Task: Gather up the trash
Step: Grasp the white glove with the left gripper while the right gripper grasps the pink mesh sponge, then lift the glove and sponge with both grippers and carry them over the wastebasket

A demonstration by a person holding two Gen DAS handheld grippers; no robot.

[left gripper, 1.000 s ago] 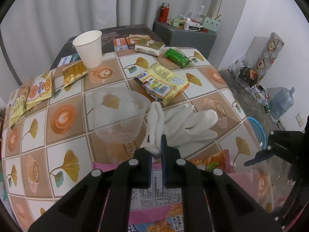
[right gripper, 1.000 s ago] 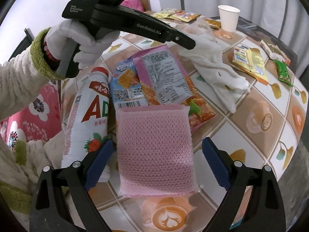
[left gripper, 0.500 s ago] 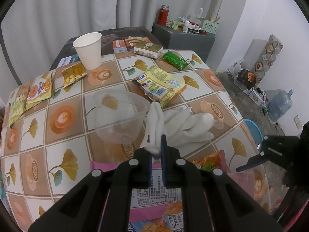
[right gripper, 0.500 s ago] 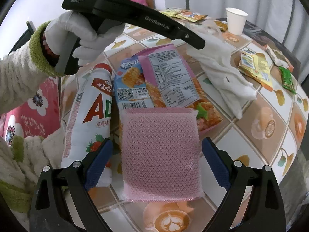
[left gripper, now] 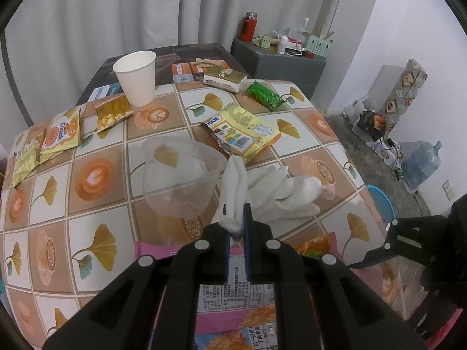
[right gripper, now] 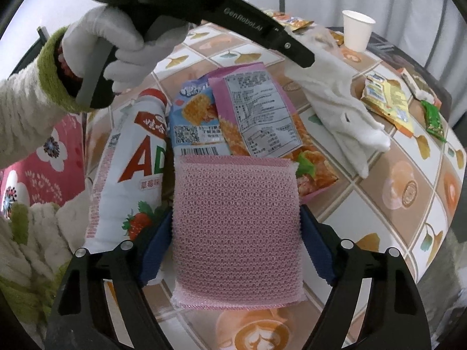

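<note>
My left gripper (left gripper: pixel 235 218) is shut on the cuff of a white glove (left gripper: pixel 274 186), which hangs over the table; the glove also shows in the right wrist view (right gripper: pixel 341 102). My right gripper (right gripper: pixel 236 227) is closed against the sides of a pink mesh sponge (right gripper: pixel 236 227). Under them lie a pink snack bag (right gripper: pixel 256 110), a blue snack bag (right gripper: pixel 192 122) and a white AD bottle (right gripper: pixel 128 169). A clear plastic cup (left gripper: pixel 181 178) lies on its side beside the glove.
A white paper cup (left gripper: pixel 137 78) stands at the back. Yellow (left gripper: pixel 245 134), green (left gripper: pixel 262 94) and other wrappers (left gripper: pixel 58 137) lie on the tiled tablecloth (left gripper: pixel 58 233). A grey cabinet (left gripper: pixel 277 58) and a water jug (left gripper: pixel 423 163) stand off the table to the right.
The right gripper's jaws have closed in from wide open onto the pink sponge. The left gripper has risen slightly, still holding the glove.
</note>
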